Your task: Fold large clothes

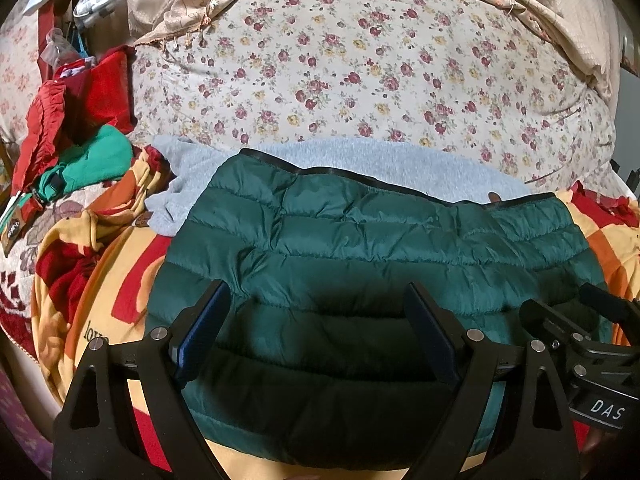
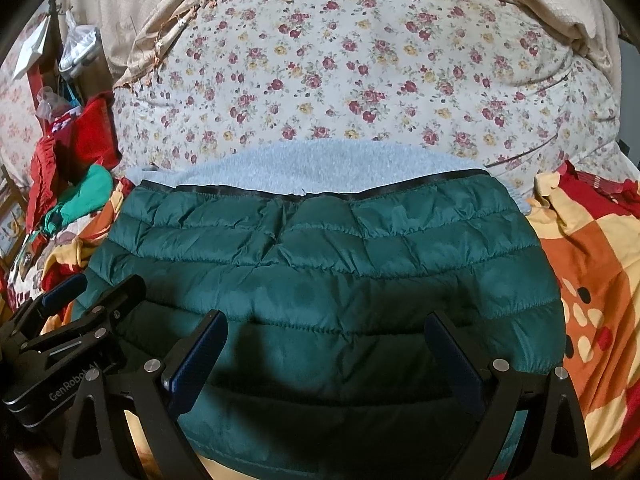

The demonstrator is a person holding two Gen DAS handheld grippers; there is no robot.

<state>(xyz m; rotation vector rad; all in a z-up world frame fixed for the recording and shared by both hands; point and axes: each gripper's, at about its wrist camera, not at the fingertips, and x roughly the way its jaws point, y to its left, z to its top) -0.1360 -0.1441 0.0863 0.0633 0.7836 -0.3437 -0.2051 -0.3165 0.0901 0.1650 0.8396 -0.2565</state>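
Note:
A dark green quilted puffer jacket (image 1: 380, 248) lies folded flat on the bed, its black-trimmed edge at the far side; it also shows in the right wrist view (image 2: 320, 264). Under it lies a light grey fleece garment (image 1: 360, 160), also in the right wrist view (image 2: 312, 164). My left gripper (image 1: 320, 292) is open and empty, hovering over the jacket's near left part. My right gripper (image 2: 326, 320) is open and empty over the jacket's near middle. Each gripper shows in the other's view: the right one (image 1: 592, 332) at the right edge, the left one (image 2: 80, 316) at the left edge.
An orange, yellow and red blanket (image 2: 592, 280) covers the bed under the clothes. A floral quilt (image 1: 360, 72) lies bunched behind. Red (image 1: 80, 100) and bright green (image 1: 96, 160) clothes are piled at the left.

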